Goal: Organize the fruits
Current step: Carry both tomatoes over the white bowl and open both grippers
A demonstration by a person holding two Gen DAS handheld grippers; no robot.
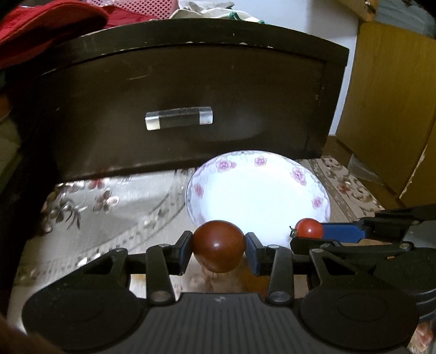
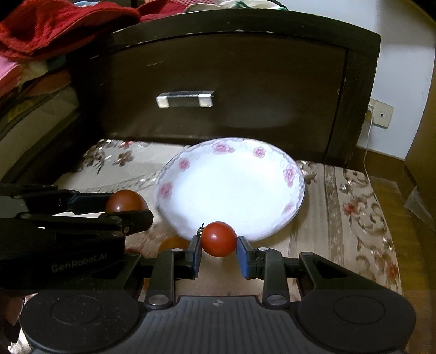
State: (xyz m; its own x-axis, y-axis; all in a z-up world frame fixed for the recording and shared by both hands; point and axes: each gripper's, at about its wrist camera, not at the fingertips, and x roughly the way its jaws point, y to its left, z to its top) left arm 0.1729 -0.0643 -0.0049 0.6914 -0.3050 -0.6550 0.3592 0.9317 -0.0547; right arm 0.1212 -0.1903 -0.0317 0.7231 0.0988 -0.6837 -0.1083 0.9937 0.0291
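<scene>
My left gripper [image 1: 219, 246] is shut on a dark red tomato [image 1: 219, 245], held just in front of the near rim of a white plate with pink flowers [image 1: 261, 166]. My right gripper [image 2: 218, 246] is shut on a smaller red cherry tomato [image 2: 219, 239] with a bit of stem, also at the plate's near rim [image 2: 174, 168]. The plate holds nothing. Each gripper shows in the other's view: the right one [image 1: 309, 232] with its tomato [image 1: 309, 228] at the right, the left one [image 2: 128, 205] with its tomato [image 2: 126, 200] at the left.
The plate rests on a floral cloth [image 2: 354, 207] over a low table. A dark wooden drawer front with a clear handle [image 2: 185, 98] stands right behind the plate. Red fabric [image 2: 54, 24] is piled at the top left. A yellow cabinet [image 1: 392, 109] stands at the right.
</scene>
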